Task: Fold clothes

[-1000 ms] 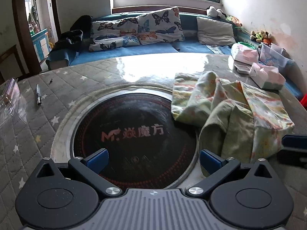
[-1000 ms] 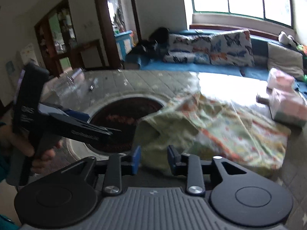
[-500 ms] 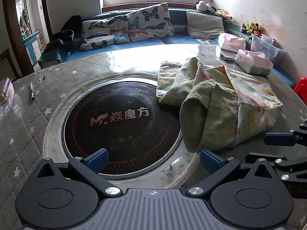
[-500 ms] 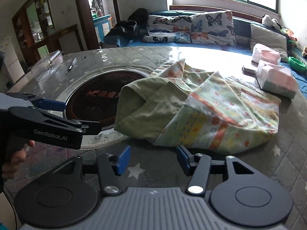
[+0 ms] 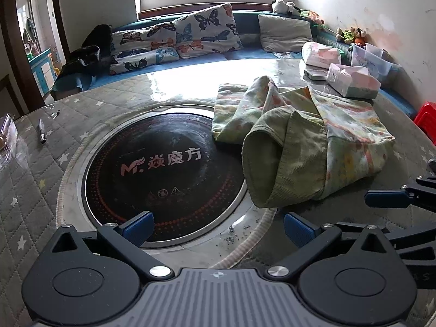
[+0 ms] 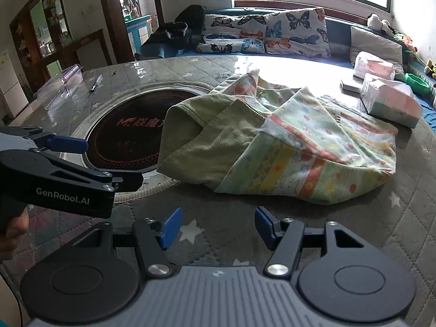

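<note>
A crumpled green and pastel-patterned garment (image 5: 305, 139) lies in a heap on the quilted round table, partly over the black cooktop's right rim. It also shows in the right wrist view (image 6: 275, 141). My left gripper (image 5: 218, 226) is open and empty, low over the cooktop's near rim, left of the garment's green hem. My right gripper (image 6: 215, 227) is open and empty, just short of the garment's near edge. The left gripper shows at the left of the right wrist view (image 6: 68, 143), and the right gripper's fingers (image 5: 387, 200) at the right of the left wrist view.
A round black induction cooktop (image 5: 160, 169) is set in the table's middle. Tissue boxes (image 6: 389, 100) stand behind the garment at the right. A pen (image 5: 42, 130) and a clear plastic box (image 6: 60, 84) lie at the far left. A sofa with butterfly cushions (image 5: 174, 41) runs behind the table.
Both grippers have drawn back toward the near edge of the table. The right gripper's jaws have opened wider. The garment lies as before.
</note>
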`<move>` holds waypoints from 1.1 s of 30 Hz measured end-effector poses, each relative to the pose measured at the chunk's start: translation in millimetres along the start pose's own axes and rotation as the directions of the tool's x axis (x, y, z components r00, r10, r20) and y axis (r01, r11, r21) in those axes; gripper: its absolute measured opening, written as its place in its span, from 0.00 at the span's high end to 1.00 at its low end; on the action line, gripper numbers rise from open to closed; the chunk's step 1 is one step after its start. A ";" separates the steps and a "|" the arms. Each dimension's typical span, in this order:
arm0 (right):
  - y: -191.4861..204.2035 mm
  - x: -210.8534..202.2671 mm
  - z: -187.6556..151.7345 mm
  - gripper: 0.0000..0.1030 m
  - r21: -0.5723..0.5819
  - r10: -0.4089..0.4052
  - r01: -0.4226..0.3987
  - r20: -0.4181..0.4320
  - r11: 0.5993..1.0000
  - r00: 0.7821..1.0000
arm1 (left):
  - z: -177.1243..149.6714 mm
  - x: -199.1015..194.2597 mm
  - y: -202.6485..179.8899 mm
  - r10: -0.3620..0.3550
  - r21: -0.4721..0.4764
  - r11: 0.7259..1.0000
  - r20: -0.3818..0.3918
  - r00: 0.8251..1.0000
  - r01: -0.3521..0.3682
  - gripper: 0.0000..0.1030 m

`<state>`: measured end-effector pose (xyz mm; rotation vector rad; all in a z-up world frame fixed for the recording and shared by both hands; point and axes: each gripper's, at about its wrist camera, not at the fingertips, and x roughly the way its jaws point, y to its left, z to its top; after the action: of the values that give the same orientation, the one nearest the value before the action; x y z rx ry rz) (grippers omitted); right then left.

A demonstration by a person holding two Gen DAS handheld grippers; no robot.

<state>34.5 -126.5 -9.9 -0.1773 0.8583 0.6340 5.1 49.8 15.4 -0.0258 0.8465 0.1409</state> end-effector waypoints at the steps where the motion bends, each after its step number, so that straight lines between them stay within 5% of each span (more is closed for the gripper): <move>1: -0.3 0.4 -0.1 0.40 0.001 -0.001 0.001 -0.002 1.000 1.000 | -0.3 0.4 -0.6 0.001 0.001 1.000 -0.001 1.000 -0.001 0.00; 33: -14.1 12.6 7.5 0.36 0.013 -0.015 0.015 -0.017 1.000 1.000 | 11.1 18.0 -6.3 0.006 0.014 1.000 -0.035 0.999 -0.005 0.00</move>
<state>53.8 -129.3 -15.8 -0.1776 0.8765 0.6137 26.0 46.5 9.1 -0.0127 0.8827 0.1398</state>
